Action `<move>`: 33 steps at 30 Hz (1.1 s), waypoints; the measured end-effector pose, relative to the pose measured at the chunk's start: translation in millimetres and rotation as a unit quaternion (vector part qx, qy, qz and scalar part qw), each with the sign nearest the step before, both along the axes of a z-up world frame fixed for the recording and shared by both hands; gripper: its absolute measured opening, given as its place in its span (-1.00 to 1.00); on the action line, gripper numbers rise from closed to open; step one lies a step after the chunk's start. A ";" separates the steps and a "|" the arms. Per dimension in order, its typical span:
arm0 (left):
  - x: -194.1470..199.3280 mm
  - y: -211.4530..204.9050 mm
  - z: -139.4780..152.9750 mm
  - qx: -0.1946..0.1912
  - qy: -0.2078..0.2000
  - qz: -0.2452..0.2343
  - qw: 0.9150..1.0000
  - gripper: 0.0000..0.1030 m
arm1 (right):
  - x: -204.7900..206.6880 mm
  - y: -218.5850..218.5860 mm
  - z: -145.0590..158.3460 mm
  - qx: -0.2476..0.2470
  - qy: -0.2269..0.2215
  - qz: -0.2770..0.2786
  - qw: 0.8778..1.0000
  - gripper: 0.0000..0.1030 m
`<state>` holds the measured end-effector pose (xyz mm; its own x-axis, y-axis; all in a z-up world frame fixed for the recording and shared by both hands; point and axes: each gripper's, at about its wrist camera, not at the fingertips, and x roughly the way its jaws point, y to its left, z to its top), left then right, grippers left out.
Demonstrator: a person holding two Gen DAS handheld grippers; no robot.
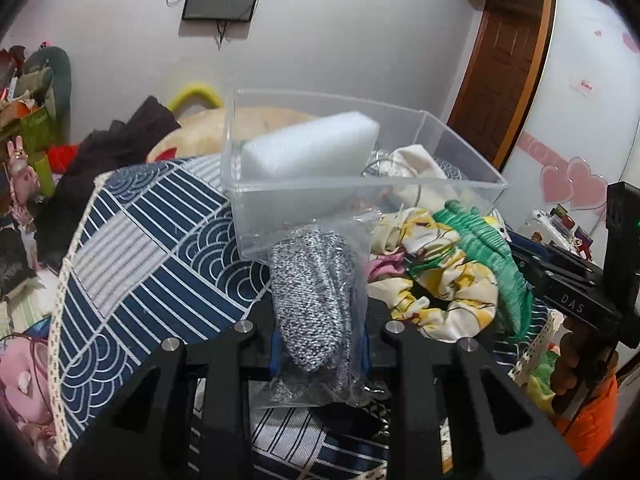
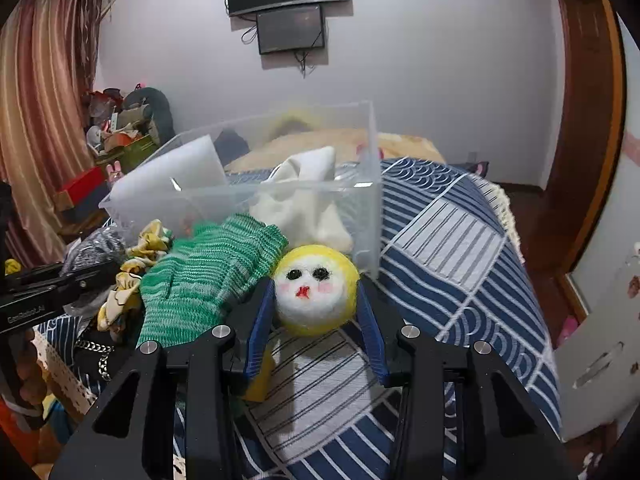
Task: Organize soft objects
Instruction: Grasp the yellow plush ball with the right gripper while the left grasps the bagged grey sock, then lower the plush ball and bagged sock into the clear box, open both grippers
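**Both claws loaded at the bin's near wall**

The clear rectangular plastic bin point(image 2: 360, 192) is seen standing on the blue-and-white patterned bedcover point(image 2: 460, 240). A white foam block point(image 1: 312, 148) and a cream cloth pouch point(image 2: 304, 192) are already inside it.

The left gripper point(image 1: 318, 340) is pinched on a grey-flecked knitted item in a clear plastic bag point(image 1: 312, 296), held just before the bin's near wall. Whether the knit or only the bag film is caught cannot be told.

The right gripper point(image 2: 314, 304) is closed lightly against the sides of a yellow-and-white felted ball with a painted face point(image 2: 314, 292), near the bin's near right corner.

A green knitted glove point(image 2: 200, 284) and a yellow floral scrunchie point(image 1: 440, 280) are left lying beside the bin.

Risks judged:
- The round ball may be squeezed out forward if grip is tightened off-centre.
- The slick bag may slide from the pads during lifting.
- The light bin may be nudged across the soft cover if its wall is clipped.
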<state>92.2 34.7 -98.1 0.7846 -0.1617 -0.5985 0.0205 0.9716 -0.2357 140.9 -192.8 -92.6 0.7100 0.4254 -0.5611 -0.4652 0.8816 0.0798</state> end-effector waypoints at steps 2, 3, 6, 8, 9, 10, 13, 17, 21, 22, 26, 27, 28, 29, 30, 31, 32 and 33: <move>-5.7 -0.9 4.6 0.002 -0.008 0.003 1.000 -0.46 | -0.7 -5.8 2.9 0.007 -0.003 -0.005 1.000 -0.26; -7.9 -0.8 6.8 0.002 -0.011 0.004 1.000 -0.46 | -1.7 -8.3 5.0 0.007 -0.006 -0.010 1.000 -0.26; -14.3 -3.4 15.3 0.003 -0.027 0.010 1.000 -0.46 | -4.5 -9.7 13.4 0.005 -0.022 -0.022 1.000 -0.26; -18.3 -2.9 22.4 0.005 -0.041 0.014 0.999 -0.46 | -5.7 -13.7 18.1 0.010 -0.029 -0.027 0.999 -0.26; -19.9 -2.3 25.5 0.006 -0.046 0.014 0.999 -0.46 | -6.0 -14.8 21.0 0.015 -0.033 -0.028 0.999 -0.26; -20.0 -1.6 30.3 0.005 -0.051 0.015 0.999 -0.46 | -6.4 -14.3 23.8 0.018 -0.036 -0.029 0.999 -0.26; -16.9 -1.4 41.7 0.008 -0.065 0.016 0.998 -0.46 | -7.7 -12.1 32.4 0.022 -0.049 -0.029 0.998 -0.26; -13.9 -1.0 56.6 0.014 -0.086 0.019 0.996 -0.46 | -7.9 -9.5 44.4 0.030 -0.070 -0.026 0.997 -0.26; -7.0 -1.1 69.9 0.013 -0.101 0.015 0.995 -0.46 | -6.4 -3.5 55.4 0.036 -0.089 -0.021 0.995 -0.26; -4.3 -1.8 72.2 0.012 -0.103 0.014 0.994 -0.46 | -5.2 -1.9 57.4 0.037 -0.091 -0.020 0.995 -0.26; 11.4 -6.4 77.0 0.006 -0.100 -0.004 0.995 -0.46 | 2.8 5.7 60.9 0.038 -0.098 -0.015 0.994 -0.26; 15.9 -8.0 76.7 0.004 -0.097 -0.010 0.995 -0.46 | 4.3 8.0 60.8 0.038 -0.097 -0.013 0.994 -0.26; 22.4 -9.6 76.0 0.000 -0.092 -0.016 0.996 -0.46 | 7.3 10.6 60.4 0.038 -0.096 -0.011 0.995 -0.26; 29.7 -10.9 74.6 -0.003 -0.085 -0.023 0.996 -0.46 | 10.0 13.5 59.9 0.037 -0.094 -0.009 0.995 -0.26; 36.2 -12.7 73.6 -0.006 -0.078 -0.030 0.997 -0.46 | 11.6 16.0 59.6 0.036 -0.093 -0.008 0.995 -0.26; 42.9 -14.8 71.6 -0.007 -0.071 -0.039 0.997 -0.46 | 13.6 18.2 58.9 0.036 -0.091 -0.007 0.995 -0.26; 49.9 -17.1 69.3 -0.004 -0.065 -0.043 0.997 -0.46 | 16.0 19.6 58.1 0.036 -0.088 -0.004 0.995 -0.26; 55.6 -18.8 67.2 0.000 -0.059 -0.044 0.997 -0.46 | 18.7 21.8 56.9 0.036 -0.084 -0.001 0.996 -0.26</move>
<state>147.8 15.9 -30.9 0.8328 -0.2319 -0.5026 0.1326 0.9651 -0.2257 159.7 -171.0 -35.8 0.7921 0.4590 -0.4022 -0.4754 0.8774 0.0650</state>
